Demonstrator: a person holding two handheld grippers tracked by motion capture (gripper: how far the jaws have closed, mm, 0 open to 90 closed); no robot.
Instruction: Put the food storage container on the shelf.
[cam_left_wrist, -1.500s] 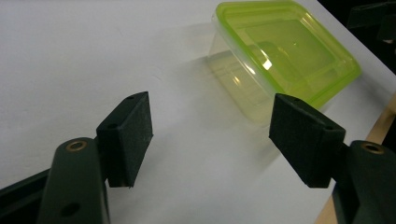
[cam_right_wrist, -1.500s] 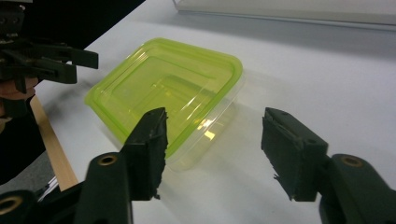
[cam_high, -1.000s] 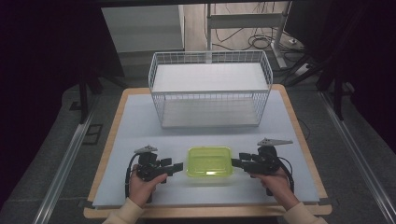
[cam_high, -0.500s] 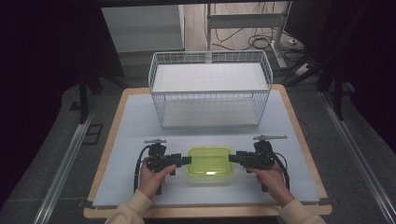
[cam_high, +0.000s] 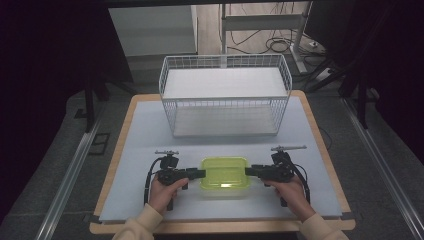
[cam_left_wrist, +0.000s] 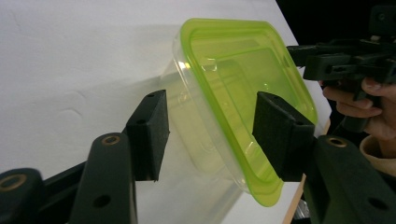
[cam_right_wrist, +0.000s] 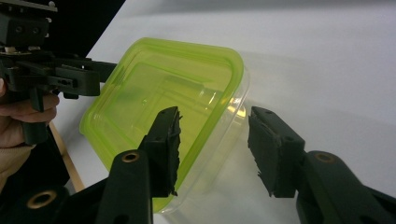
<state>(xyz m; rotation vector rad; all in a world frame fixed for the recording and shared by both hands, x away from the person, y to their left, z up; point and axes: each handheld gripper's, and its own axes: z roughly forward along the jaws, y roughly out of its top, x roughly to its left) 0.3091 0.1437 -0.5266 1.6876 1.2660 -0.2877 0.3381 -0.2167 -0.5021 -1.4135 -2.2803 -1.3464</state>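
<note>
The left hand-held gripper (cam_high: 199, 173) sits at the left end of the lidded green container (cam_high: 225, 172), its jaws part open and straddling that end; they have just been closing, and in the left gripper view one pad (cam_left_wrist: 275, 130) lies over the lid while the other stands just off the clear wall. The right hand-held gripper (cam_high: 251, 171) mirrors it at the right end, jaws likewise part open and just closing, with the container's edge between them and a gap showing on the outer side. The container rests on the white surface (cam_high: 140, 145) near the front edge. Well beyond it, toward the far side, stands a white wire basket (cam_high: 225, 95), with nothing between. Compared with a second ago, the left hand-held gripper has come in rightward from well left of the container.
</note>
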